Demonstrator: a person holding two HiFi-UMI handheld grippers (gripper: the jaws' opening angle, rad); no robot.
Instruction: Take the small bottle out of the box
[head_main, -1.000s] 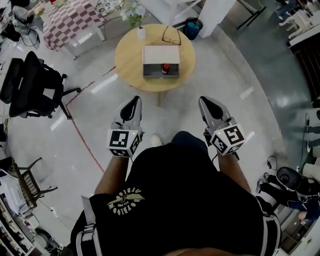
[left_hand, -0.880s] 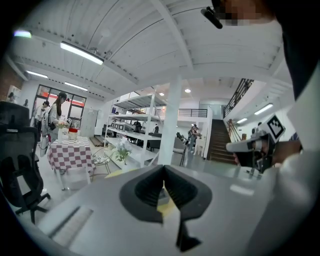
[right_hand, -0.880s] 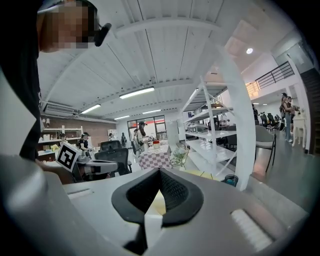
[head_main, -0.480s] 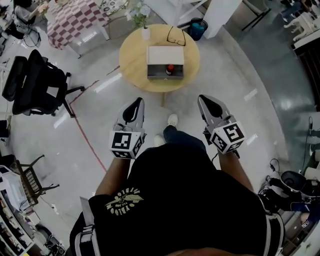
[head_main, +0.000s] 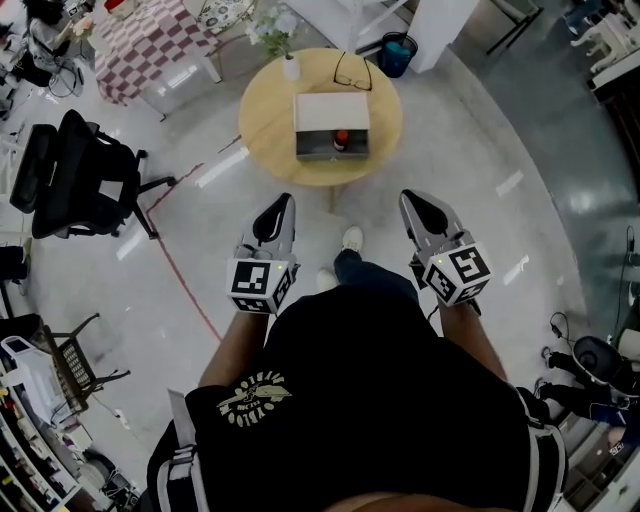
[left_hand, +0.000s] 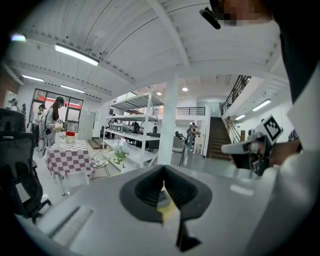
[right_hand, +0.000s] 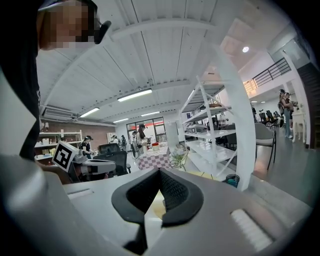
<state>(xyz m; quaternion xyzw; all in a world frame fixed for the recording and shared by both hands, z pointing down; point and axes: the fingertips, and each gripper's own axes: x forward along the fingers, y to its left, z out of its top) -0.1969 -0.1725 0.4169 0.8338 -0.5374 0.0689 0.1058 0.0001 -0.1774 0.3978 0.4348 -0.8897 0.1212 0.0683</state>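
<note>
A small bottle (head_main: 342, 139) with a red cap stands in the front part of an open white box (head_main: 331, 112) on a round wooden table (head_main: 270, 120), far ahead of me in the head view. My left gripper (head_main: 277, 203) and right gripper (head_main: 417, 199) are held out at waist height over the floor, well short of the table. Both point toward it. Each has its jaws pressed together with nothing between them. In the left gripper view the left gripper (left_hand: 162, 171) shows closed pads, and the right gripper view shows the right gripper (right_hand: 159, 174) the same.
Black eyeglasses (head_main: 352, 72) and a small vase with flowers (head_main: 289, 66) sit on the table behind the box. A black office chair (head_main: 85, 180) stands at the left, a checkered table (head_main: 150, 45) far left, a blue bin (head_main: 396, 50) beyond. The person's shoe (head_main: 352, 238) is between the grippers.
The person has stepped forward, one shoe now showing between the grippers. The table sits slightly further right in the view. Both grippers stay shut and empty.
</note>
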